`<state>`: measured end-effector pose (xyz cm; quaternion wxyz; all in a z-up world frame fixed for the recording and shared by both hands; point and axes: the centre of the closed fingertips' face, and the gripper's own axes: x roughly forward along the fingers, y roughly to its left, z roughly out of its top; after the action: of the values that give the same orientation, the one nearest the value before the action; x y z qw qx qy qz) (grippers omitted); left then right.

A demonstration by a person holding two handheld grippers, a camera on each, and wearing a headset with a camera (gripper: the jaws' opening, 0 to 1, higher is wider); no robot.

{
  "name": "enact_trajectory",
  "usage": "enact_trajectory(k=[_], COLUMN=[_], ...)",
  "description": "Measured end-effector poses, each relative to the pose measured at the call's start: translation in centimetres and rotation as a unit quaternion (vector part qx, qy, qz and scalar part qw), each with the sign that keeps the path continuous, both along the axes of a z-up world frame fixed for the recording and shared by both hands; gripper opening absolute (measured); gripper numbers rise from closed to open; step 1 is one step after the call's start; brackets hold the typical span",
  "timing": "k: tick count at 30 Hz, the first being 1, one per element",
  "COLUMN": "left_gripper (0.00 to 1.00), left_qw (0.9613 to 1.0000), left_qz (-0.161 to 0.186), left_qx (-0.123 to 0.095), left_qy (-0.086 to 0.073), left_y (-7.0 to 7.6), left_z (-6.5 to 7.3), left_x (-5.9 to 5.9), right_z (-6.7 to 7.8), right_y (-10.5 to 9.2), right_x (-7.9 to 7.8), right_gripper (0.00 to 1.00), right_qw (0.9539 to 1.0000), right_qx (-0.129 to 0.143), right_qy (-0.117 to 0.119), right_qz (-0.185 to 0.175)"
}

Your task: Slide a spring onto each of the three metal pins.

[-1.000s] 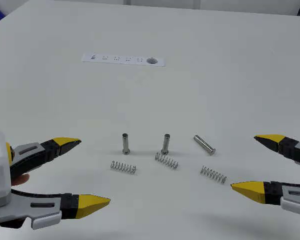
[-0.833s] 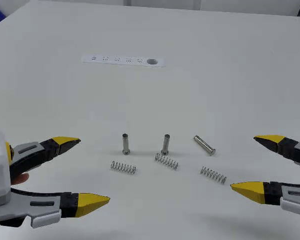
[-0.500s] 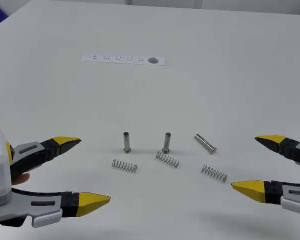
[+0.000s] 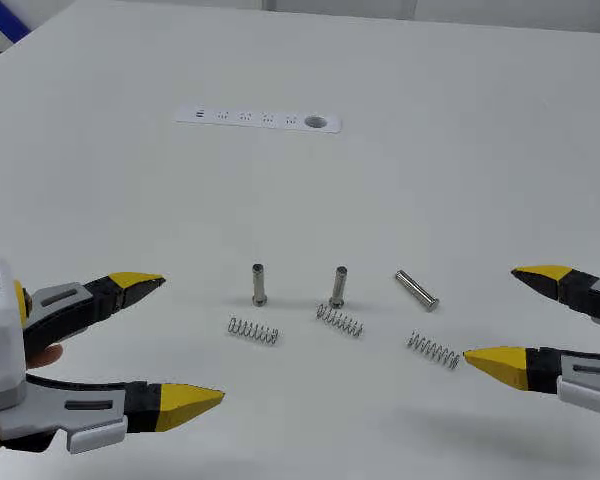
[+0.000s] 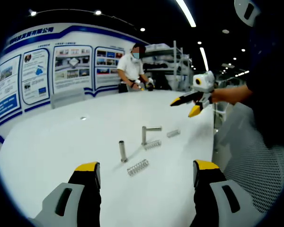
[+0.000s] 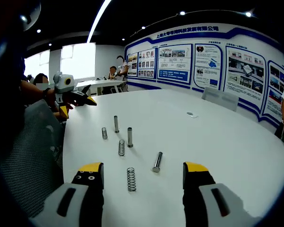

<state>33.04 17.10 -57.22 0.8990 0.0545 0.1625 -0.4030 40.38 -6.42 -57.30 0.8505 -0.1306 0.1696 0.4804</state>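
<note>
Three pins stand in a row near the middle of the surface (image 4: 430,170), each with a spring just in front of it on our side. We read this as a laid-out start: one spring per pin, none threaded yet. Left pin (image 4: 259,284) and middle pin (image 4: 339,287) stand upright on their wider heads, long axis vertical and plain end up, so a spring can drop on from above. Right pin (image 4: 416,290) lies flat with its long axis diagonal; the head looks to be toward us and right, the plain end away and left. We judge it needs standing up or holding before it takes a spring. Left spring (image 4: 253,331), middle spring (image 4: 339,321) and right spring (image 4: 433,350) all lie flat, long axes roughly left to right with the right ends a bit nearer us. Middle spring is just beside the foot of the middle pin; we cannot tell if they touch. Left tongs (image 4: 193,339) and right tongs (image 4: 488,313) flank the row with tips pointing inward, both wide apart and holding nothing, placed so each can reach its own side. Lower tip of the right tongs looks just beside the right spring's end; we cannot tell if it makes contact. Power strip (image 4: 257,118) sits well apart at the far side and has no part in the task.
</note>
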Motion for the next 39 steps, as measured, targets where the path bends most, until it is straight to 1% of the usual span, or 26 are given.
enact_trajectory(k=[7, 10, 19, 22, 26, 29, 30, 32, 33, 37, 39], left_gripper=[0.82, 0.82, 0.81, 0.81, 0.81, 0.81, 0.81, 0.81, 0.81, 0.80, 0.80], left_qw=[1.0000, 1.0000, 0.9999, 0.9999, 0.9999, 0.9998, 0.9998, 0.9998, 0.9998, 0.9998, 0.9998], left_qz=[0.003, 0.006, 0.010, 0.009, 0.008, 0.007, 0.007, 0.007, 0.008, 0.007, 0.006], left_qx=[-0.003, -0.005, -0.009, -0.012, -0.014, -0.015, -0.015, -0.016, -0.016, -0.018, -0.018], left_qy=[-0.004, -0.005, -0.007, -0.008, -0.007, -0.007, -0.008, -0.008, -0.008, -0.008, -0.007], left_y=[-0.2, -0.2, -0.4, -0.6, -0.8, -0.9, -0.9, -0.8, -0.8, -0.9, -1.0], left_z=[0.2, 0.2, 0.4, 0.3, 0.3, 0.3, 0.3, 0.4, 0.4, 0.4, 0.3], left_x=[-0.1, -0.2, -0.5, -0.6, -0.8, -0.8, -0.8, -0.8, -0.8, -0.9, -1.0], right_z=[0.3, 0.1, 0.2, 0.1, 0.1, -0.2, -0.5, -0.6, -0.8, -1.3, -1.9], right_y=[0.9, 1.3, 2.6, 3.0, 3.5, 3.9, 3.9, 4.2, 4.3, 4.6, 4.6], right_x=[1.2, 1.7, 2.7, 3.3, 4.3, 5.2, 5.4, 5.8, 6.1, 6.6, 7.0], right_gripper=[0.66, 0.65, 0.64, 0.63, 0.61, 0.59, 0.58, 0.55, 0.54, 0.45, 0.41], right_qw=[1.0000, 0.9998, 0.9994, 0.9988, 0.9985, 0.9969, 0.9961, 0.9959, 0.9954, 0.9939, 0.9916], right_qx=[-0.006, -0.017, -0.030, -0.046, -0.053, -0.077, -0.087, -0.089, -0.093, -0.106, -0.122], right_qy=[0.000, 0.001, 0.004, 0.000, 0.002, 0.002, 0.007, 0.013, 0.021, 0.030, 0.040], right_qz=[0.002, 0.006, 0.016, 0.019, 0.015, 0.012, 0.009, 0.006, -0.001, -0.009, -0.016])
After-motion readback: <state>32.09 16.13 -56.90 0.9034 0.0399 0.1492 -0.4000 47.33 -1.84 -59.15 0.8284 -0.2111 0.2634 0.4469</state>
